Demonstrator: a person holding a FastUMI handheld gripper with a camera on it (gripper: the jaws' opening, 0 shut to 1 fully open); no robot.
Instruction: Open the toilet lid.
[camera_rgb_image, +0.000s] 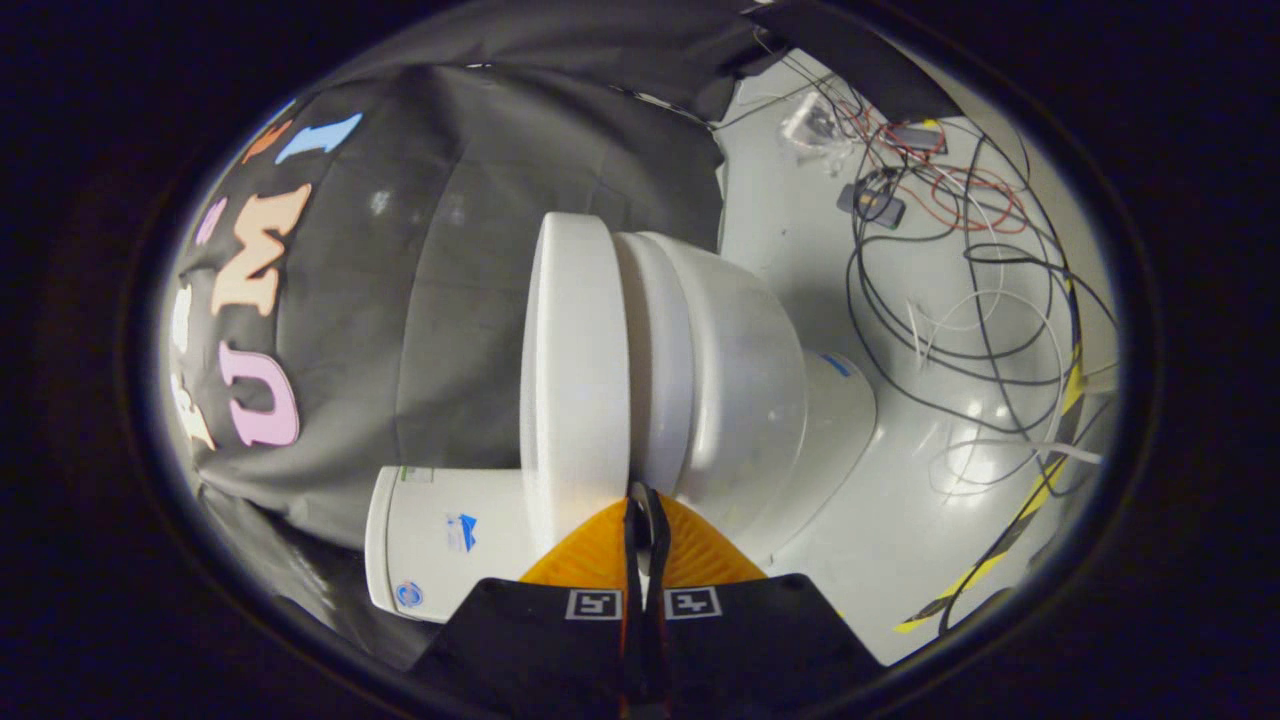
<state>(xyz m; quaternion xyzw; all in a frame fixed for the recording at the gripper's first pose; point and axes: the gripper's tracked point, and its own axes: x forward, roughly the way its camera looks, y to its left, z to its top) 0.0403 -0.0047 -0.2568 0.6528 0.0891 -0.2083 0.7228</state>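
The toilet (720, 370) stands on the pale floor (800, 240) against the black cloth wall, its tank (440, 545) beside the fingers, and loose cables (960, 270) lie well apart on the floor. The lid (575, 360) lies closed on the seat and bowl, directly ahead of the fingers. The claw (640, 500) is almost closed with nothing gripped, its tips at the seam under the lid's edge, probably to pry it up toward the tank, where there looks to be open room.

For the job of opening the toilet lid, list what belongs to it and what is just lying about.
Belongs: toilet lid, toilet bowl, tank, gripper with fingers together at the lid's edge.
Lying about: cables, striped tape on the floor.
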